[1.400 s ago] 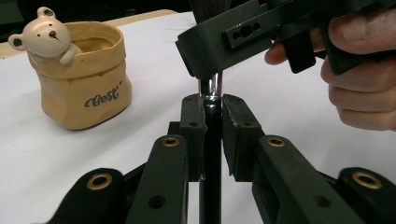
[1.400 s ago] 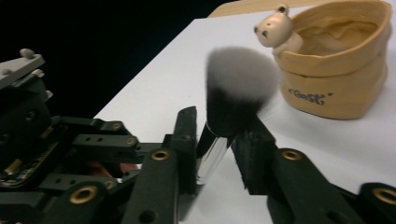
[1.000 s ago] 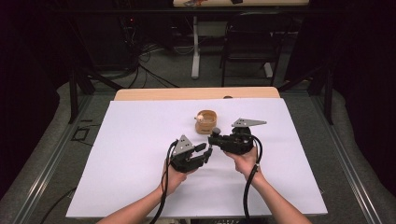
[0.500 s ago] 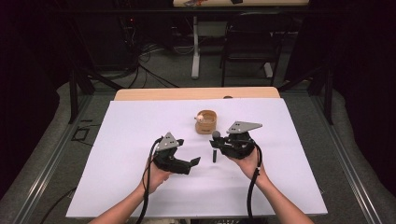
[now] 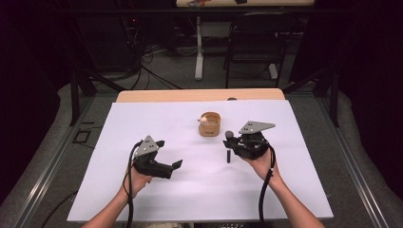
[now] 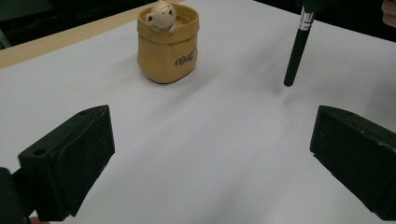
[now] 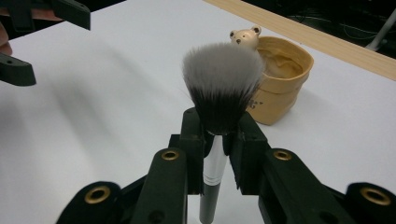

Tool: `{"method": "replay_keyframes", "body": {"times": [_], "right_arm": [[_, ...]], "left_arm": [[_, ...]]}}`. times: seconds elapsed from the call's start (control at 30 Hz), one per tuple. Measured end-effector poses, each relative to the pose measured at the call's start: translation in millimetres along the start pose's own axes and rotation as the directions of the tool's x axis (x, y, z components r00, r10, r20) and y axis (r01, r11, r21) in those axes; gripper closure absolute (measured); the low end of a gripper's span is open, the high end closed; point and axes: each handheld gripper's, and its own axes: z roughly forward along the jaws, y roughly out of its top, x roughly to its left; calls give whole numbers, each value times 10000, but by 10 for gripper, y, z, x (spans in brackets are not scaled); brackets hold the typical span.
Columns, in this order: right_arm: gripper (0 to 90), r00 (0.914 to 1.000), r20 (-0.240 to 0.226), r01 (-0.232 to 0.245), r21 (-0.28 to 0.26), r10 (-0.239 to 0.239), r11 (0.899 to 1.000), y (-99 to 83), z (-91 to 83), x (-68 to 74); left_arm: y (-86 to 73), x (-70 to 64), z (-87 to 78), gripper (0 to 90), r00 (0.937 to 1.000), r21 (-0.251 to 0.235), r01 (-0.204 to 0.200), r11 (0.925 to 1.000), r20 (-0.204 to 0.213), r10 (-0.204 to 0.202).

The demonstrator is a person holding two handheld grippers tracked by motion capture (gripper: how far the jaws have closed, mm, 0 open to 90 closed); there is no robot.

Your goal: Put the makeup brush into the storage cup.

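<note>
1. Progress, as I read it: the pickup part was done. The right tongs (image 7: 219,135) were clamped on a makeup brush (image 7: 219,84), gripping it at the silver ferrule just under the bristles, fluffy grey-and-black head pointing up and the black handle hanging down.

2. From the high view the brush (image 5: 228,145) was upright above the bench (image 5: 157,118), handle tip close to the white surface. Can't tell if it was actually touching. It sat just beside the little tan pot (image 5: 209,124), on the person's side of it.

3. What was left, my guess: get the brush into that pot. It wasn't in there yet, and bristles-up looks like the way it would stand in a holder.

4. The left tongs (image 5: 173,167) were spread wide with nothing in them, off to the left and well apart from the brush. In the left gripper view both black pads framed bare bench, with the pot (image 6: 167,44) and the dangling handle (image 6: 296,51) farther ahead.

5. Other stuff: the pot has a small bear figure (image 7: 244,38) perched on its rim, which narrows the opening a bit on that side. It looked soft-sided, so a nudge might tip it.

6. Otherwise nothing stood between brush and pot. A chair (image 5: 252,42) and some cables (image 5: 157,52) were on the floor behind, no bother.
</note>
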Motion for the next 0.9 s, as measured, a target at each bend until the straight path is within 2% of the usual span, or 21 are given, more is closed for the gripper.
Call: {"method": "replay_keyframes", "body": {"times": [0.17, 0.37, 0.53, 0.6, 0.9], "right_arm": [[766, 9999, 120, 99, 151, -100, 9998, 1, -22, -32], [766, 9996, 280, 47, 250, -54, 9997, 13, -62, -87], [766, 9994, 360, -4, 319, -8, 9995, 22, -76, -113], [767, 9992, 411, -26, 340, 12, 9994, 29, -78, -127], [767, 9975, 697, -138, 435, 108, 9990, 99, -110, -210]], "left_arm": [[-112, 72, -90, 0, 9997, -464, -187, 9987, -186, 178], [-226, 129, -171, 0, 9985, -1013, -435, 9939, -368, 400], [-301, 177, -254, 0, 9981, -1286, -407, 9909, -502, 345], [-327, 206, -274, 0, 9986, -1355, -194, 9906, -514, 125], [-375, 271, -286, 0, 9985, -1433, -34, 9897, -545, -45]]}}
